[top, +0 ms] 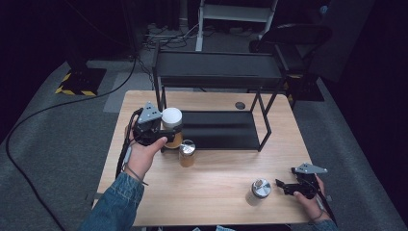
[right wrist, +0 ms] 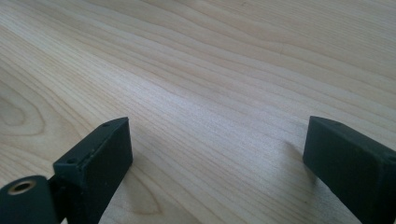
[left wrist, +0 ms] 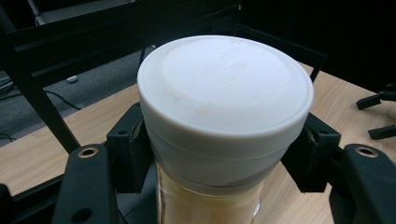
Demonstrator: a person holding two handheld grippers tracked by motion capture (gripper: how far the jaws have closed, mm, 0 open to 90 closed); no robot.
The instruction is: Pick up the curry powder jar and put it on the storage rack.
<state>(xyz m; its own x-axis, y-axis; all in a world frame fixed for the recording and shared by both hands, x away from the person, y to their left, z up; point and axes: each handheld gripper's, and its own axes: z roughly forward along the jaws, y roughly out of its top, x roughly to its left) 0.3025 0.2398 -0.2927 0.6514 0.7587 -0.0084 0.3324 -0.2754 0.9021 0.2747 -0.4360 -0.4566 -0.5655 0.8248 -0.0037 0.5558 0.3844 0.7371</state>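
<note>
- My left gripper (top: 166,132) pinches a white-lidded jar (top: 172,126) of tan powder; in the left gripper view the two black pads sit on opposite sides of the jar, just under the white lid (left wrist: 225,88), pressed against the lid's lower skirt.
- From the high view, that jar is at the left end of the black two-tier rack (top: 219,103), near the table's (top: 211,192) left edge and toward its far side. I cannot tell whether its base touches the rack's lower shelf or hangs above it.
- A second jar with a silver lid (top: 187,153) stands on the table just in front of the rack's left front leg, close beside the held jar but apart from my fingers.
- My right gripper (top: 288,186) rests near the table's right front corner, its jaws spread with bare wood between them in the right gripper view.
- A third silver-lidded jar (top: 259,191) stands just left of the right gripper's tips, not between them.
</note>
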